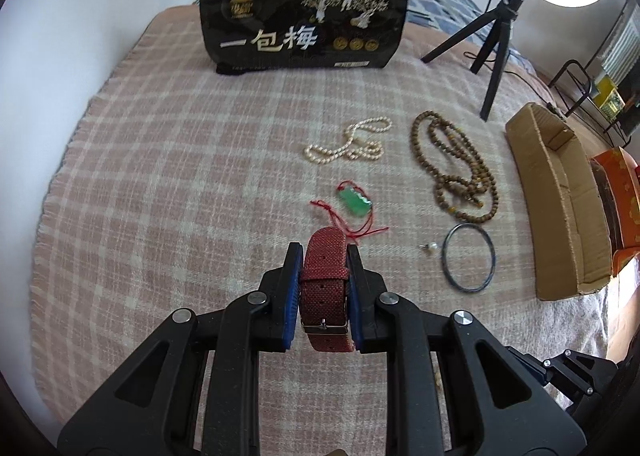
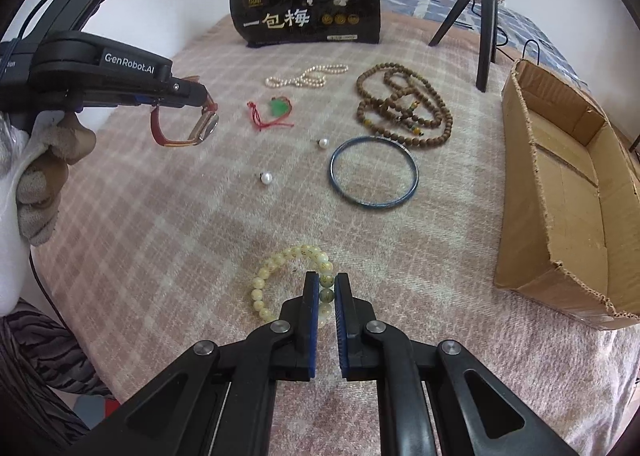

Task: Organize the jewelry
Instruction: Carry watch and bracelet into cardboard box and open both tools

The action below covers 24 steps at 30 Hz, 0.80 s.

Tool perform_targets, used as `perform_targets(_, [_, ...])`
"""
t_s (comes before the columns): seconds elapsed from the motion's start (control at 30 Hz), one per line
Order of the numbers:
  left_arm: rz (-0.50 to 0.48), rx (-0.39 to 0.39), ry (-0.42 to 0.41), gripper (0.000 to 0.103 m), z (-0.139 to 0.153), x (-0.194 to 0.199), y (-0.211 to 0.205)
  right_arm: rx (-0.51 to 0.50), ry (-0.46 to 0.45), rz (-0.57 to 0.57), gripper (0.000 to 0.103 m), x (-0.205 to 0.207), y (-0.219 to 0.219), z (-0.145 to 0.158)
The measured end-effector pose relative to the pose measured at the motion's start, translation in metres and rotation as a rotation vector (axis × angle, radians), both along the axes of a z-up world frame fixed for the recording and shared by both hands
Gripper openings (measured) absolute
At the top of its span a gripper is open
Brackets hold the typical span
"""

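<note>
My left gripper (image 1: 323, 252) is shut on a red-strapped watch (image 1: 323, 288) and holds it above the blanket; from the right wrist view the watch (image 2: 188, 128) hangs from that gripper (image 2: 200, 94) at the left. My right gripper (image 2: 326, 280) is shut on a pale yellow bead bracelet (image 2: 276, 268) that lies on the blanket. Also on the blanket lie a pearl necklace (image 2: 308, 76), a green pendant on red cord (image 2: 276, 108), brown wooden beads (image 2: 404, 108), a dark blue bangle (image 2: 374, 172) and two pearl earrings (image 2: 266, 177).
An open cardboard box (image 2: 568, 192) stands at the right on the pink plaid blanket (image 2: 160, 236). A black snack bag (image 2: 308, 12) stands at the back. A ring light on a black tripod (image 2: 484, 16) stands at the back right. An orange box (image 1: 618, 192) sits beyond the cardboard box.
</note>
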<state>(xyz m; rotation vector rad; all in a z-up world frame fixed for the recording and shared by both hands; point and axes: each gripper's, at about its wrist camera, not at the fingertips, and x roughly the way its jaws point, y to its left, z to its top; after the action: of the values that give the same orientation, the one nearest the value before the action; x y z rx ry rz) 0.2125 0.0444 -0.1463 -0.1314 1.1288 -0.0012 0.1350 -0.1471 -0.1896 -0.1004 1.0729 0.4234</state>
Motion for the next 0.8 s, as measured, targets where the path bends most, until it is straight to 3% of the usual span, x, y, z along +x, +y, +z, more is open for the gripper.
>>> perform_targets(0.33, [-0.051,-0.027,-0.079,0.019,0.033,-0.003,-0.028,0.049,-0.108,-0.050,0.005,0.000,-0.023,0.044])
perform_targets(0.8, [-0.143,-0.091,-0.154,0.019,0.067,0.008,-0.097,0.065,-0.238,-0.222,0.005,0.012,-0.093,0.088])
